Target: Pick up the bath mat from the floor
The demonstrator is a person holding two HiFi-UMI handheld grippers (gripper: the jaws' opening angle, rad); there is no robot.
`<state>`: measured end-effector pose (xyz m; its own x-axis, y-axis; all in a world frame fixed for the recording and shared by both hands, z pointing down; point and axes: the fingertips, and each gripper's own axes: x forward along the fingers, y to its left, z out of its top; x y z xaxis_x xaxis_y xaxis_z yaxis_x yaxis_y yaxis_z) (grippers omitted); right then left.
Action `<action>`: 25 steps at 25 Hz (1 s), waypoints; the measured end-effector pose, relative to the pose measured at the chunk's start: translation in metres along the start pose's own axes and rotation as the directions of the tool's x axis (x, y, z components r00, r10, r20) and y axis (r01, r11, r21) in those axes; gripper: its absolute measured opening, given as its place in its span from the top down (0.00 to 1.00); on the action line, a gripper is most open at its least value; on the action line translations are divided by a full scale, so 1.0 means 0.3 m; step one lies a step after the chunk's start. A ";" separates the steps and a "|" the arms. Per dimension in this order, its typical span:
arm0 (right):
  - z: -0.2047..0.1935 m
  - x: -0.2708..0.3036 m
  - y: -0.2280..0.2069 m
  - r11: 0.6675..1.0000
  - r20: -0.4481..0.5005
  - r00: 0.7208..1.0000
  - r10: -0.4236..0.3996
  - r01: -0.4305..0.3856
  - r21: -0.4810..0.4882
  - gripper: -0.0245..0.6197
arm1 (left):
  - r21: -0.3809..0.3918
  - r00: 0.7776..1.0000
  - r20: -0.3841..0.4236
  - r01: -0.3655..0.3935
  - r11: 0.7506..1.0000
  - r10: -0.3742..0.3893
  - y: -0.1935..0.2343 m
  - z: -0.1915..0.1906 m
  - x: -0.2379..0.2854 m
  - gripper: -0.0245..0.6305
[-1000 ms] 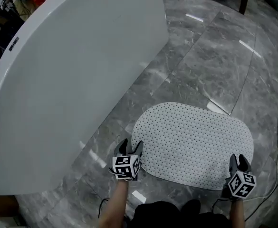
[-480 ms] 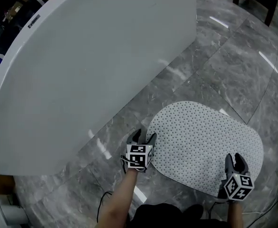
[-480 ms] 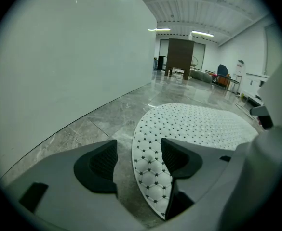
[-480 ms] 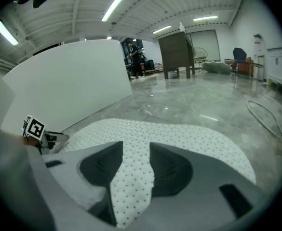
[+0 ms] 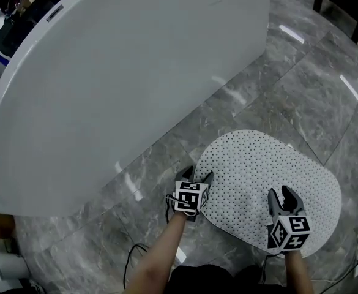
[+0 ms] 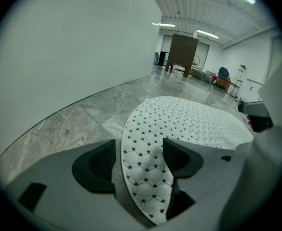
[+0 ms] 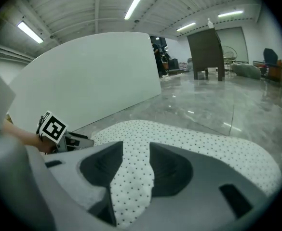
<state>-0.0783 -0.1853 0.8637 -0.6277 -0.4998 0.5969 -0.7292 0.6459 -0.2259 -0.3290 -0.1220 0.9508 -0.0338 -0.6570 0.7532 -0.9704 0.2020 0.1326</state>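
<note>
Grasping step: my right gripper point(image 5: 280, 195) has its jaws clamped on a fold of the white dotted oval bath mat point(image 5: 270, 164). My left gripper point(image 5: 196, 175) jaws seem apart astride its edge; I'd close them, then lift.

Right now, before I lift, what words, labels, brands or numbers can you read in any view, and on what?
Nothing is readable.
Too small to read: the small dark label on the large white curved panel.
Patterns only, no letters: the black-and-white marker cubes on the left gripper and right gripper.
No print on the white dotted oval bath mat.
</note>
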 end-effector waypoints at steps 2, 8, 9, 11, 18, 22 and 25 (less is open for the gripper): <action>0.000 0.007 0.016 1.000 0.000 1.000 0.010 -0.010 -0.004 0.70 | 0.010 1.000 -0.026 -0.004 1.000 0.004 -0.003 -0.010 0.012 0.49; -0.018 0.005 0.020 1.000 -0.009 1.000 0.012 -0.012 0.021 0.70 | 0.053 0.998 -0.064 0.002 0.999 0.002 -0.021 -0.016 0.011 0.54; -0.022 0.005 0.020 1.000 -0.011 1.000 0.012 -0.012 0.026 0.70 | 0.054 0.998 -0.062 0.000 0.999 0.003 -0.023 -0.016 0.010 0.55; -0.028 0.007 0.021 0.999 -0.012 1.000 0.011 -0.010 0.035 0.70 | 0.057 0.998 -0.063 -0.004 0.998 0.008 -0.024 -0.016 0.010 0.57; -0.039 -0.002 0.024 0.998 -0.017 1.000 0.012 -0.011 0.065 0.70 | 0.078 0.992 -0.117 0.046 0.996 -0.037 -0.104 -0.019 -0.008 0.83; -0.046 -0.019 0.002 0.996 -0.010 1.000 -0.006 0.007 0.087 0.70 | 0.102 0.990 -0.102 0.111 0.989 -0.101 -0.213 0.011 -0.026 0.90; -0.051 -0.036 -0.028 0.995 -0.007 1.000 -0.012 0.013 0.100 0.70 | 0.111 0.985 -0.090 0.155 0.982 -0.145 -0.288 0.019 -0.044 0.91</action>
<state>-0.0612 -0.1765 0.8711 -0.6170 -0.5031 0.6052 -0.7606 0.5788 -0.2942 -0.2462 -0.1350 0.9257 0.1293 -0.6114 0.7807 -0.9844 0.0157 0.1754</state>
